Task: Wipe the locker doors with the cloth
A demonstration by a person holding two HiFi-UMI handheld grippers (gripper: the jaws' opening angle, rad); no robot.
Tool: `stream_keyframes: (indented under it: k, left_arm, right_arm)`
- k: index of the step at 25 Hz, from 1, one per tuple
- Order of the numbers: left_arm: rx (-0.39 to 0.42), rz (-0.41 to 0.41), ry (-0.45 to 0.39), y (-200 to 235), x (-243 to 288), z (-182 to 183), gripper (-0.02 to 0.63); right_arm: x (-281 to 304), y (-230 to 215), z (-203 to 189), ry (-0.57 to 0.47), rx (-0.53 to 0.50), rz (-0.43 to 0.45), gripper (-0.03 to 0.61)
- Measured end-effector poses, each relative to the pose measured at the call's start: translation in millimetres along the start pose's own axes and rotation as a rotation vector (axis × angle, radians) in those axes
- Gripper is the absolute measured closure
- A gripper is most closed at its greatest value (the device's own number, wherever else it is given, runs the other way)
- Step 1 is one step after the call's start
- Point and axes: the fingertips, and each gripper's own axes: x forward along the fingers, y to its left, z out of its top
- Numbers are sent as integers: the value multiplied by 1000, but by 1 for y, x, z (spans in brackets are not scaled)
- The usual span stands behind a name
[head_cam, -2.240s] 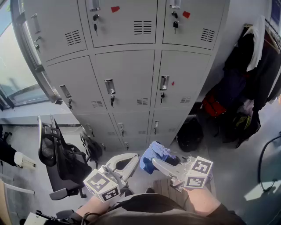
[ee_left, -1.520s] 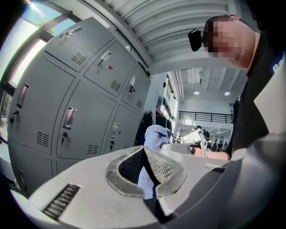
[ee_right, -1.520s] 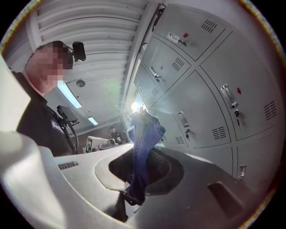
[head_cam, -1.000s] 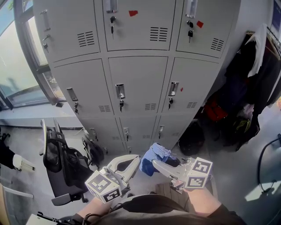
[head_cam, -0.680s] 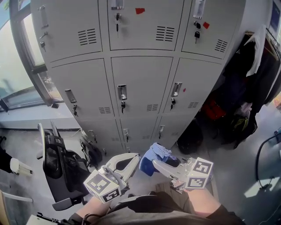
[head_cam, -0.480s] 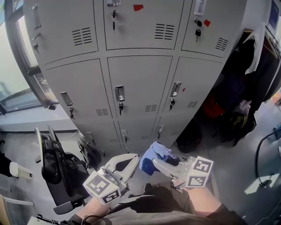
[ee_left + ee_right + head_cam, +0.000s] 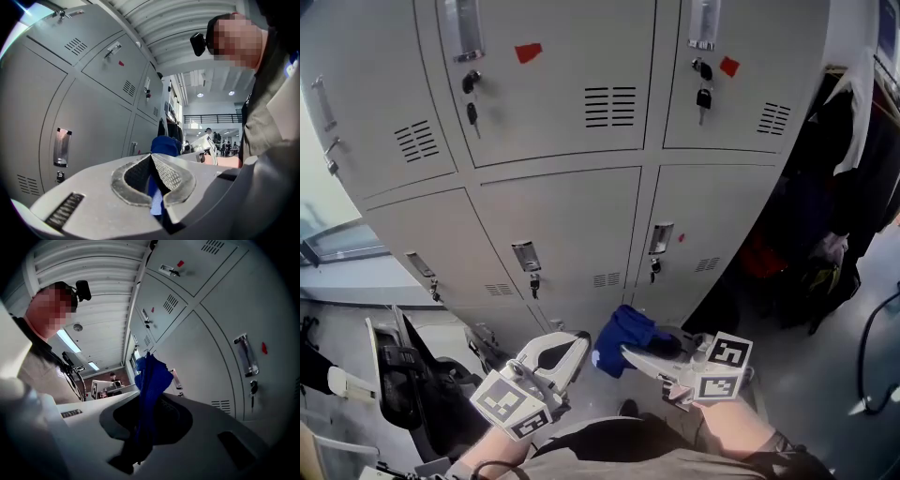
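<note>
My right gripper is clamped on the bunched blue cloth. The locker doors stand at twelve o'clock, near but untouched, with nothing between. My left gripper (jaws together, empty) sits at the cloth's nine o'clock, and hanging coats are at three.

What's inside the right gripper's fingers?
A blue cloth. The right gripper pinches it in its fingers, and the bunched top pokes out toward the locker doors. The bit gripped lowest sits in dark shadow, so it can't be seen.
</note>
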Motion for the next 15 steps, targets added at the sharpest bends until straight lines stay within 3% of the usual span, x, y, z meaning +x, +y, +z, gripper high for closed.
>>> stream_keyframes:
  k: [9, 15]
  left_arm:
    - [-15, 55, 40, 28, 65, -13, 614]
    - [-17, -3, 39, 41, 77, -8, 614]
  right_arm:
    - [-16, -87, 42, -5, 29, 0, 525]
    - [-29, -118, 128, -39, -65, -102, 525]
